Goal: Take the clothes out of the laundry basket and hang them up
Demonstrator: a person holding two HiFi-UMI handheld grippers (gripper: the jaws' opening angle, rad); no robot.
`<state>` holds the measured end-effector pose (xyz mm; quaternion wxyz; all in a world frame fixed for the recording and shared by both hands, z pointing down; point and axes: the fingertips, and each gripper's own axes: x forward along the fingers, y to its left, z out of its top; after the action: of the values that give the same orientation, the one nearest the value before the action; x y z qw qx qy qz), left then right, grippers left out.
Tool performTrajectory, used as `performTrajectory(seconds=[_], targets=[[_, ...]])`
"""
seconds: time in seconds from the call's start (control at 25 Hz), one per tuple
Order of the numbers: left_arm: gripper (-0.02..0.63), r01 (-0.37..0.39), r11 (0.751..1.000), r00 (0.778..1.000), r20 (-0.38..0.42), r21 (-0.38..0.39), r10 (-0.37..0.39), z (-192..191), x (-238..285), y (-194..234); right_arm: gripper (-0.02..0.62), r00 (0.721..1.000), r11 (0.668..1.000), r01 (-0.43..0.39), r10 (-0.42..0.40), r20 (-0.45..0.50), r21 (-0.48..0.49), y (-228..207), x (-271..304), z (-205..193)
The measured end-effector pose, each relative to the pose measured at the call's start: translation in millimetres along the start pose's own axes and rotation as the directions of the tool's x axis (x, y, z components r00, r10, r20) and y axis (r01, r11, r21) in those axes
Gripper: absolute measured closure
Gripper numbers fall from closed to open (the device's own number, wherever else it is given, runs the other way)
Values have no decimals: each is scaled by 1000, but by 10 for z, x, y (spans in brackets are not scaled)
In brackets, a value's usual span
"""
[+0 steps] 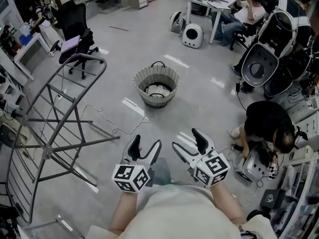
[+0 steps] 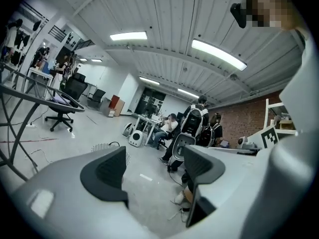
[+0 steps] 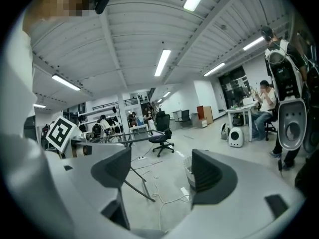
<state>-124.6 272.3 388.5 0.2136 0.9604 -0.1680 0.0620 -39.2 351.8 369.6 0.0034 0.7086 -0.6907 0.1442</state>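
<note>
- None of the clothes (image 1: 157,90) hung on the drying rack (image 1: 47,152); its bars stood bare at the left of the head view, as far as that view showed
- All the laundry that could be seen lay as a pale heap in the bottom of the laundry basket (image 1: 174,79), which stood on the floor ahead of the person, to the right of the rack and well apart from both grippers
- Both tools were held side by side, low and close to the person's body, pointing roughly toward the basket
- The left gripper (image 1: 147,142) had its jaws spread wide; its own view showed only bare floor and the far room between them, so it held nothing
- The right gripper (image 1: 185,139) was likewise wide apart and empty, with floor, a rack leg and part of the basket showing beyond its jaws
- By my reading the task stood at its very start: the basket had to be approached, a first garment gripped and lifted out, then carried to the rack and draped over a bar, and the same again for each piece
- How many pieces lay in the heap could not be told
- A loose cable (image 1: 107,118) trailed over the floor between rack and basket, something to step around on the way
</note>
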Motion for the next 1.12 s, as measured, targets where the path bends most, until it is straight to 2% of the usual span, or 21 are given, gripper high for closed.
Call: performTrajectory(seconds=[0.24,0.4,0.72,0.96,1.12], targets=[[253,13,1000,999,-29,-16,-14,15,559,326,238,999,999,38,-37,-29,15,-454,411,-64],[253,41,999,998,-53,-12,-41,233,1087,650,238,998,998,60,-59,-27,17,-807,923,160],[253,90,995,994,-71,31,-88,849,2243,1283,238,998,998,51,-52,-21,-41,-1374,2022,746],[253,127,991,984,-132,42,-121,1012,2947,1686,238,996,997,81,-81,-34,-18,-1807,2728,873],[253,124,992,980,-159,39,-116,1083,3264,2002,238,993,994,106,-105,-48,5,-2045,3102,886]])
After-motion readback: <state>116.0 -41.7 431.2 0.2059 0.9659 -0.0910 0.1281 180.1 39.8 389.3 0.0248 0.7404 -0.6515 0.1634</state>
